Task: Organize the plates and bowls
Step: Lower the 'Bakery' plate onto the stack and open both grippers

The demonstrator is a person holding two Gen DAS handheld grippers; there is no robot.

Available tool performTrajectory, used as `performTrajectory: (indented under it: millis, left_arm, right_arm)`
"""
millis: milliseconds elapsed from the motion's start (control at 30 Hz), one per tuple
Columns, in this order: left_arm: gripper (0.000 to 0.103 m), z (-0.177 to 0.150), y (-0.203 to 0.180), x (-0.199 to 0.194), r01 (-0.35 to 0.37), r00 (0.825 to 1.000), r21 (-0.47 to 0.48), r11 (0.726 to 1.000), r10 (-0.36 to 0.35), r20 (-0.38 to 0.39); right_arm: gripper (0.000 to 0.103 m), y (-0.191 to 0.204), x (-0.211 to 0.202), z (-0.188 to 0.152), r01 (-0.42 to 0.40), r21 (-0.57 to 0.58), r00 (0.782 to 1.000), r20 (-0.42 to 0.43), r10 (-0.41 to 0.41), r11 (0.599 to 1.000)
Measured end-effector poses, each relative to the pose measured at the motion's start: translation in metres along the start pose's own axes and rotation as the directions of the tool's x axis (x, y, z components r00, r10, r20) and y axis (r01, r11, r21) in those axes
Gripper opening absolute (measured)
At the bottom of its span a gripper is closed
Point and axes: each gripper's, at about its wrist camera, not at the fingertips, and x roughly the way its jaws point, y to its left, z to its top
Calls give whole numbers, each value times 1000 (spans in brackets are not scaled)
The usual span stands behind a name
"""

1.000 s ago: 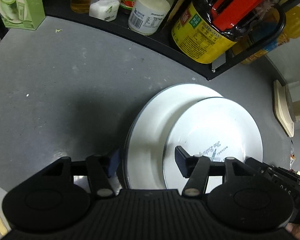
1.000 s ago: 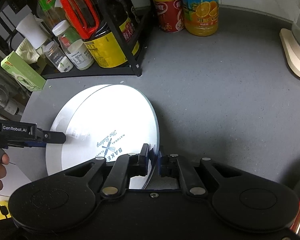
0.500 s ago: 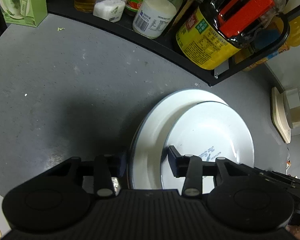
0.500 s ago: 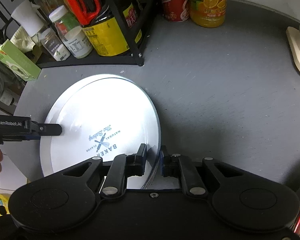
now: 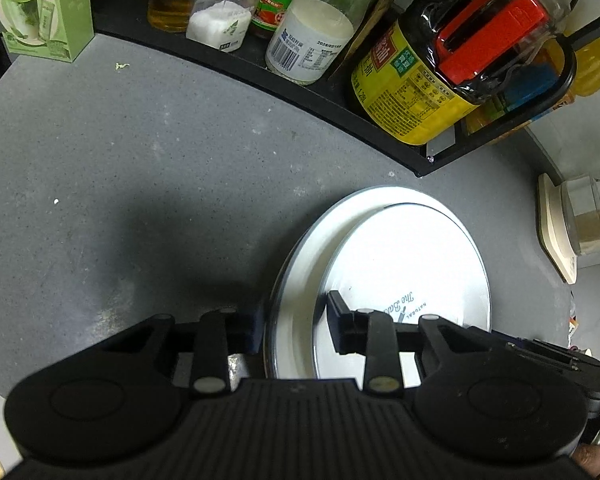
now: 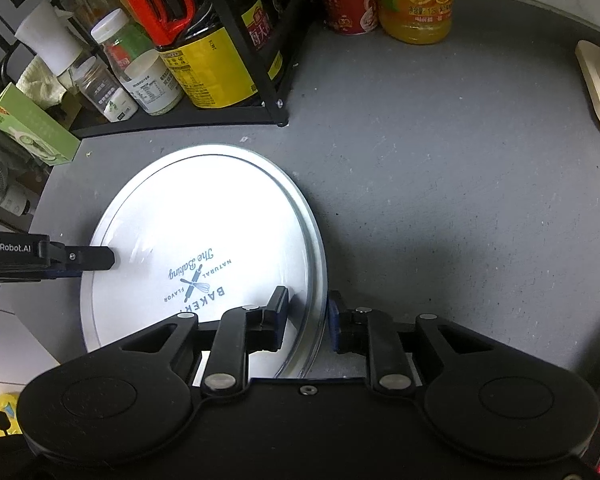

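Stacking step: printed plate set onto the plain one; judged nearly seated.

Left wrist view
- Plates: round white metal-rimmed plate with blue bakery print (image 5: 412,264) lies on a larger plain white round plate (image 5: 300,264), offset toward the right, both on the grey speckled countertop (image 5: 140,152).
- Left gripper (image 5: 296,320): jaws apart, straddling the lower plate's near rim; neither pad visibly pressing.
- Black wire condiment rack (image 5: 340,108): close behind the plates.

Right wrist view
- Right gripper (image 6: 308,312): jaws parted either side of the printed plate's rim, not clamped.
- Lower plate: hidden under the printed one.

Next move (judgement)
- Back both grippers straight out without dragging the rim; recentre the top plate if the offset matters.
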Motion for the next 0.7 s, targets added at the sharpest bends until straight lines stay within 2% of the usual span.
performTrajectory:
  millis: [333,433,500,633,700]
  left_arm:
    - [29,-2,-16,6,-62,998,17,998,62,6]
    - [28,-5,-20,5,-91,996,16,996,91,8]
    - [29,-7,-24,6,-115,993,13,993,115,-11]
    - [32,-16,-35,0,-148,989,7,989,148,4]
    - [36,-20,-42,-6,-178,984,17,984,177,16]
  right_arm:
    - [25,-1,1,-4,-22,-5,1000,-2,22,1000]
    - [33,-6,-7,-7,-64,16,998,18,63,998]
    - [48,-7,-18,-9,-87,11,995,42,87,996]
    - [56,-13,-44,-12,-112,-3,989,95,112,994]
    - [64,-18,-56,-14,-119,-3,986,115,119,993]
